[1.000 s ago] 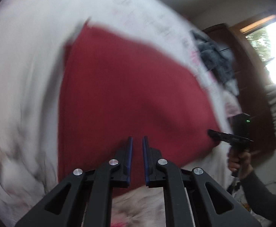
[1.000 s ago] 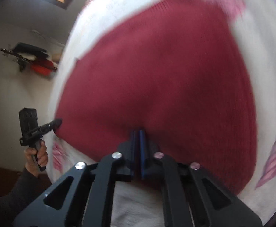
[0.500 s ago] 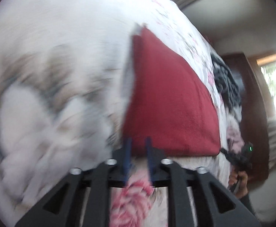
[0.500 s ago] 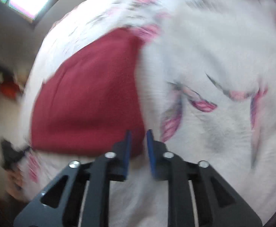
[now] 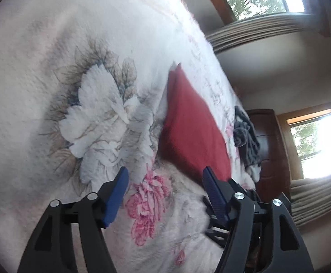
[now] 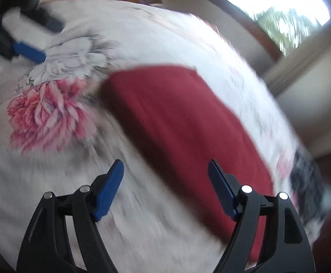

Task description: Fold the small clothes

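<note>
Both claws are spread wide w/ nothing between them: left claw point(image 5: 164, 178) hangs over the bed point(image 5: 40, 136) w/ the pink flower print point(image 5: 148, 201) just ahead of it, right claw point(image 6: 165, 175) hangs over the near edge of the red cloth point(image 6: 188, 132). The red cloth point(image 5: 192, 132) lies flat on the bed as a tidy rectangle, ahead and to the right of the left claw, right under and ahead of the right one. It looks folded already, so we judge this piece is about done and the step in hand is either one more fold or going for the next piece; can't tell which. The dark bundle point(image 5: 247, 141) farther off, beyond the red cloth, is prob. next. If we fold again: bring each claw to a near corner, pinch both layers low at the edge, lift together, lay over evenly so edges line up. Don't drag, since the fuzzy bed cover may grab the fabric and bunch it. The right view is blurred, so edge detail there is unclear.
</note>
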